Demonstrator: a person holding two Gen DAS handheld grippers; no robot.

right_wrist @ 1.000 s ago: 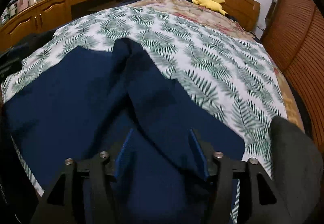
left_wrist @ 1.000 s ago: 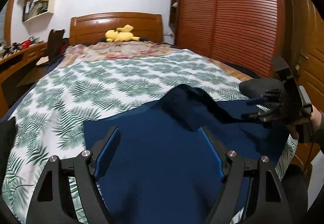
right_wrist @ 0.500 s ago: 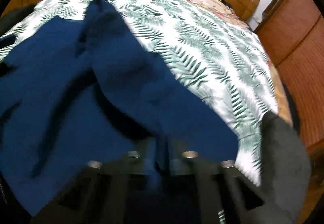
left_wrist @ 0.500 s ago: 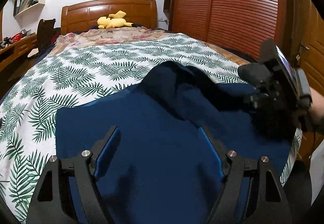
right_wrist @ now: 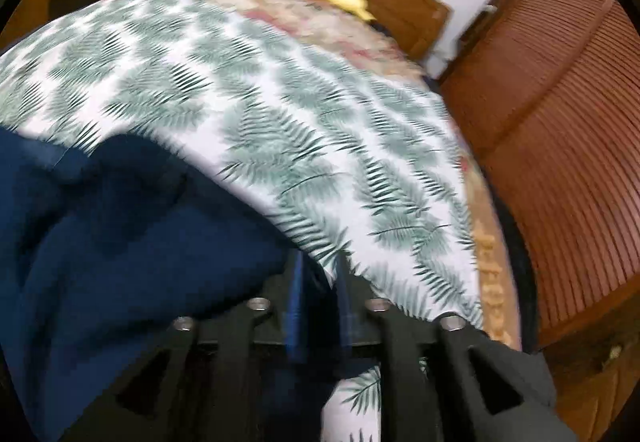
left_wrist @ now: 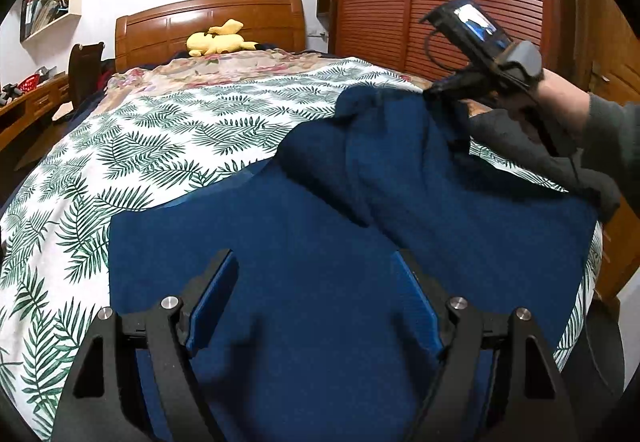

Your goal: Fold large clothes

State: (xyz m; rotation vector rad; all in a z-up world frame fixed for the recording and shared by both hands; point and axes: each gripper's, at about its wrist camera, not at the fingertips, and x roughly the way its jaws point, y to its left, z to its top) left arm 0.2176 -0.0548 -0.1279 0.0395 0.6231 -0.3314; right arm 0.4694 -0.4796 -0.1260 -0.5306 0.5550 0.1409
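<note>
Lifting navy garment [left_wrist: 400, 162] edge higher than before, right gripper [right_wrist: 318, 274] reopening slightly.

navy garment [left_wrist: 320, 262]: 1 | grippers: 2 (left gripper [left_wrist: 316, 294], right gripper [right_wrist: 318, 278]) | yellow plush toy [left_wrist: 218, 42]: 1

A dark blue garment [left_wrist: 304, 242] lies spread over the lower centre of the frame on a leaf-print bed [left_wrist: 168, 146]. The left hand-held gripper [left_wrist: 316, 298] sits at the bottom, its blue pads wide apart above the cloth. At the upper right, the right hand-held gripper [left_wrist: 430, 94] lifts a fold of the garment. A yellow plush [left_wrist: 218, 42] rests by the headboard [left_wrist: 208, 22].
</note>
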